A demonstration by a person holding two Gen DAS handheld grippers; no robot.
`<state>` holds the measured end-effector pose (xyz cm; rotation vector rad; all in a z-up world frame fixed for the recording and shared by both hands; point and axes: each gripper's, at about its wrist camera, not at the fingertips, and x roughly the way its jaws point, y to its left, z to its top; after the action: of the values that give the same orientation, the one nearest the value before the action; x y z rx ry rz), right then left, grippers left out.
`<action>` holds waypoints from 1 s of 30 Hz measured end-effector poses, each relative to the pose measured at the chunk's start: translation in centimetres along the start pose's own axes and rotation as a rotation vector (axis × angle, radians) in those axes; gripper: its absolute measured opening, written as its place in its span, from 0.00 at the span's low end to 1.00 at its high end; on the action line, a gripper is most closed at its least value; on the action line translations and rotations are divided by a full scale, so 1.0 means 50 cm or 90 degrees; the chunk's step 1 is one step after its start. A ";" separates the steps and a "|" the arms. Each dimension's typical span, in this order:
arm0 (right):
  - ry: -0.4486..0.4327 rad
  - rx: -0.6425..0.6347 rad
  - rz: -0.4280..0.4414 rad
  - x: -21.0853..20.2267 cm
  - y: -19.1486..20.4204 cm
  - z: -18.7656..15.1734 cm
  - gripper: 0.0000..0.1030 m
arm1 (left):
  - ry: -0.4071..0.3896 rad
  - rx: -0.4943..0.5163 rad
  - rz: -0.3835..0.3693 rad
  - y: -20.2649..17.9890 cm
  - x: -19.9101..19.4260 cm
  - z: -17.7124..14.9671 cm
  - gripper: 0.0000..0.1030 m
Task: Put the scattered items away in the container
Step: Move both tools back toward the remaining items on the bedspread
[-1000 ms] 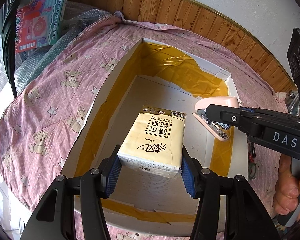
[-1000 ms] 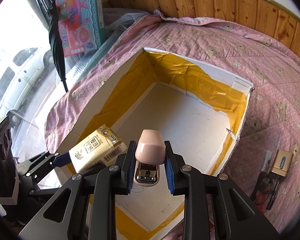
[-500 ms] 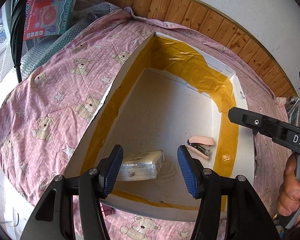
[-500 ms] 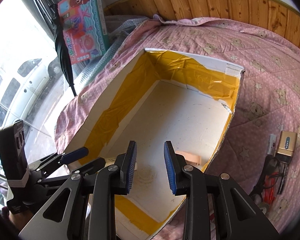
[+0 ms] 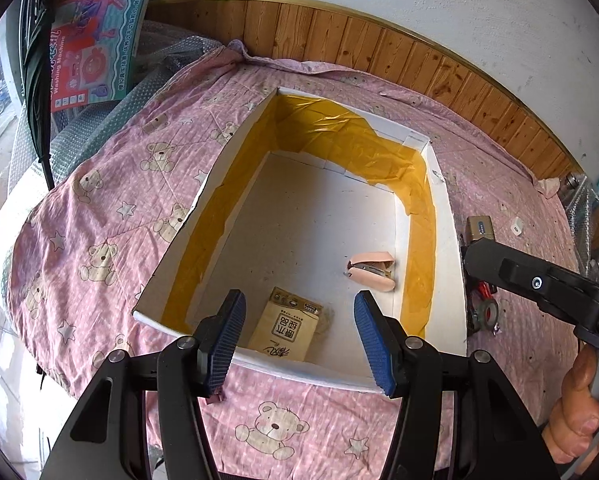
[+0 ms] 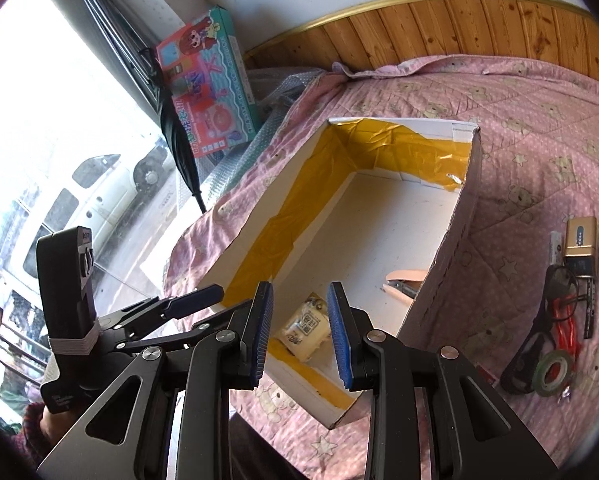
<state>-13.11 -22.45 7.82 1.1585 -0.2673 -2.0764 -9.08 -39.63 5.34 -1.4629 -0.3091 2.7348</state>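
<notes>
Pink quilt [image 5: 111, 216]; box [image 6: 457, 240] wall half-hides stapler [image 6: 405, 280]. L gripper [image 5: 299, 340], R gripper [image 6: 299, 336]: jaws apart, empty.

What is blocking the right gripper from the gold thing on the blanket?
Nothing visible. The right gripper is open above the box, and the gold block lies uncovered on the pink blanket outside the box's right wall, beside the tape roll.

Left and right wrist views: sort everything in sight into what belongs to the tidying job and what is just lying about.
Belongs to the job:
white box
tissue pack, in the box
pink stapler, in the box
gold power bank, outside on the quilt
tape roll, outside
red cord bundle, outside

Just lying about:
pink bear quilt
toy carton
bubble wrap
</notes>
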 end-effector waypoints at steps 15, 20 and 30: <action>-0.065 0.097 0.018 -0.106 -0.100 -0.171 0.30 | -0.033 0.063 -0.048 -0.104 -0.057 -0.053 0.56; -0.073 0.156 -0.018 -0.136 -0.187 -0.216 0.30 | -0.016 0.116 -0.098 -0.196 -0.041 -0.083 0.56; -0.069 0.249 -0.088 -0.154 -0.337 -0.270 0.31 | 0.054 0.194 -0.152 -0.334 0.039 -0.129 0.56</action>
<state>-8.14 -3.05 -3.26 1.3204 -0.6875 -2.2770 -6.02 -22.00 3.36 -1.3567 -0.0543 2.3979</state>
